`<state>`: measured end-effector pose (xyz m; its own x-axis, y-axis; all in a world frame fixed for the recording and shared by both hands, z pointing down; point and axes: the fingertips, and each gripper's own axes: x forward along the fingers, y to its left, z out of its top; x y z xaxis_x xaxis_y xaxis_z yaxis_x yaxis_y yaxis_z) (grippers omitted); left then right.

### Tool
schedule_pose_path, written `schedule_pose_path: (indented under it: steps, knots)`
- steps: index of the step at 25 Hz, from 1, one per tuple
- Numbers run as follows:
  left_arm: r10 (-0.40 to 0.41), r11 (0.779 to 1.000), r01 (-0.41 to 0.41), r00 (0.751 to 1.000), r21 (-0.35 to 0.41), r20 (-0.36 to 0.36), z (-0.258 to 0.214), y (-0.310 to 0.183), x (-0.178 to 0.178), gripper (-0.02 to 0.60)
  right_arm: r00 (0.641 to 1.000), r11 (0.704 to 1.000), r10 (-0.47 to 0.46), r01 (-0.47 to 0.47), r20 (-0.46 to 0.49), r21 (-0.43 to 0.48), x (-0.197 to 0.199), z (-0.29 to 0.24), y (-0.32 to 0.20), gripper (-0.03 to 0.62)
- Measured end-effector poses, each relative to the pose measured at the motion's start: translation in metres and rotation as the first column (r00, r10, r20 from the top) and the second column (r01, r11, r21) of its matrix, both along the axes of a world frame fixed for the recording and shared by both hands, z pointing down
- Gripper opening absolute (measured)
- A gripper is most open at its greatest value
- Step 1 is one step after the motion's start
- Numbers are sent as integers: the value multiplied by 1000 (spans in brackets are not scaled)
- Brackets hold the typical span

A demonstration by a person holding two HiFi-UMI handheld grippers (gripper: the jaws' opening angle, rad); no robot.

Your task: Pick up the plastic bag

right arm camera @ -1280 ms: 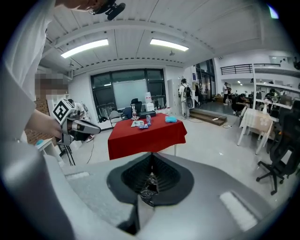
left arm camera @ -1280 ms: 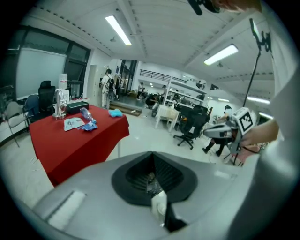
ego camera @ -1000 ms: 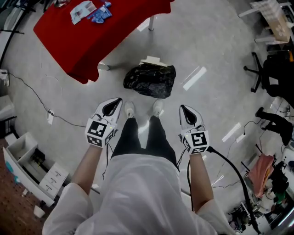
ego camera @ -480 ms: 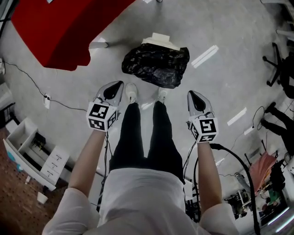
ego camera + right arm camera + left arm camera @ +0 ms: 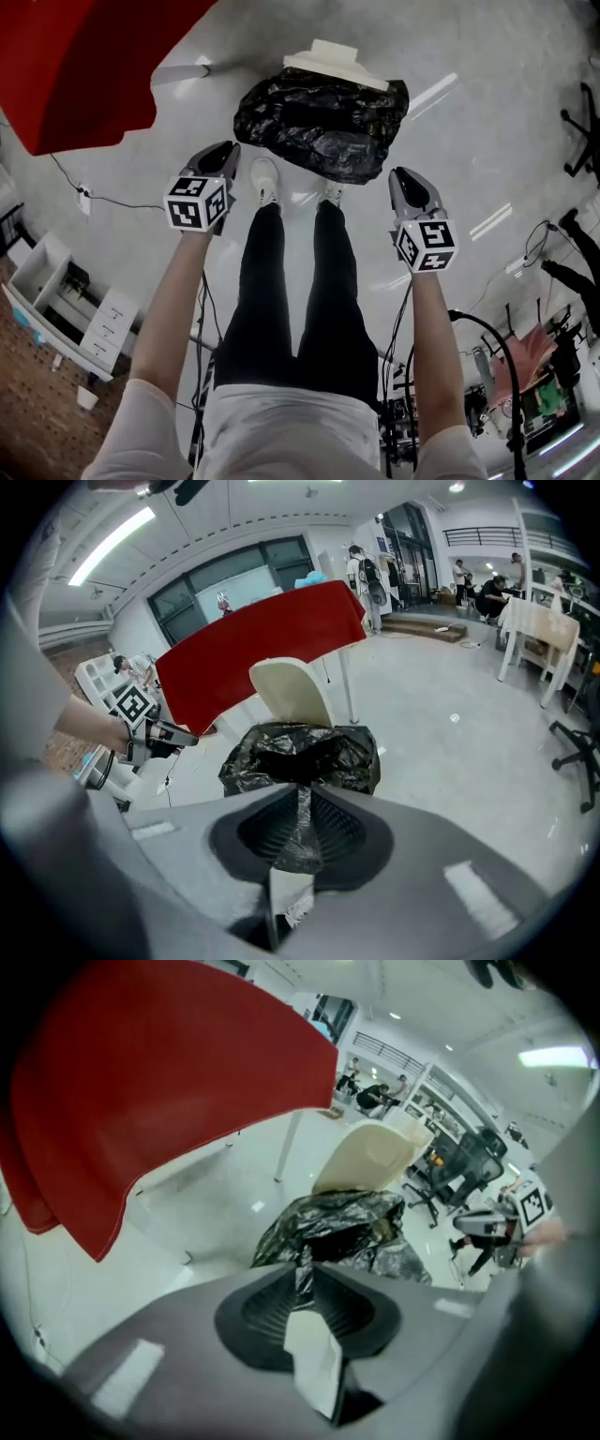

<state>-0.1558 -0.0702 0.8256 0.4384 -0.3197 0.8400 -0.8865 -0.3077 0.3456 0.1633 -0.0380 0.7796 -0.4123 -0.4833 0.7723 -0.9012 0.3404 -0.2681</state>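
A crumpled black plastic bag (image 5: 323, 122) lies on the grey floor just beyond the person's white shoes (image 5: 265, 178). My left gripper (image 5: 223, 150) hangs in the air to the bag's left and short of it, apart from it. My right gripper (image 5: 403, 175) hovers by the bag's right corner, also apart. In the left gripper view the bag (image 5: 342, 1232) shows ahead through the thin slit of the left gripper (image 5: 305, 1274). The right gripper view shows the bag (image 5: 300, 752) beyond the right gripper (image 5: 302, 794). Both pairs of jaws are opening, parted only a crack, with nothing between them.
A cream chair (image 5: 336, 61) stands right behind the bag. A table under a red cloth (image 5: 75, 66) is at the far left, with one white leg (image 5: 289, 1143) near the bag. A white drawer unit (image 5: 66, 300) and a floor cable (image 5: 103, 199) are at the left.
The view has tipped forward and the bag sits closer. Both grippers have moved forward, from beside the knees to level with the shoes on either side of the bag.
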Motion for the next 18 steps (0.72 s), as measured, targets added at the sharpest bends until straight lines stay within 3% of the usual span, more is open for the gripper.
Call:
schedule_pose_path:
  steps: [3, 9, 16, 18]
  knots:
    - [-42, 998, 44, 999, -51, 25, 39, -4, -14, 106, 1000, 999, 20, -20, 4, -38, 8, 39, -2, 63]
    - [-153, 974, 150, 988, -170, -4, 97, -8, -24, 202, 990, 984, 130, -122, 54, -133, 32, 105, -9, 123]
    - [-248, 941, 216, 964, -261, -98, 137, -10, -16, 322, 950, 954, 242, -195, 196, -229, 36, 148, -34, 307]
    - [-289, 925, 241, 948, -294, -133, 150, -8, -12, 327, 932, 946, 263, -198, 249, -258, 32, 159, -40, 319]
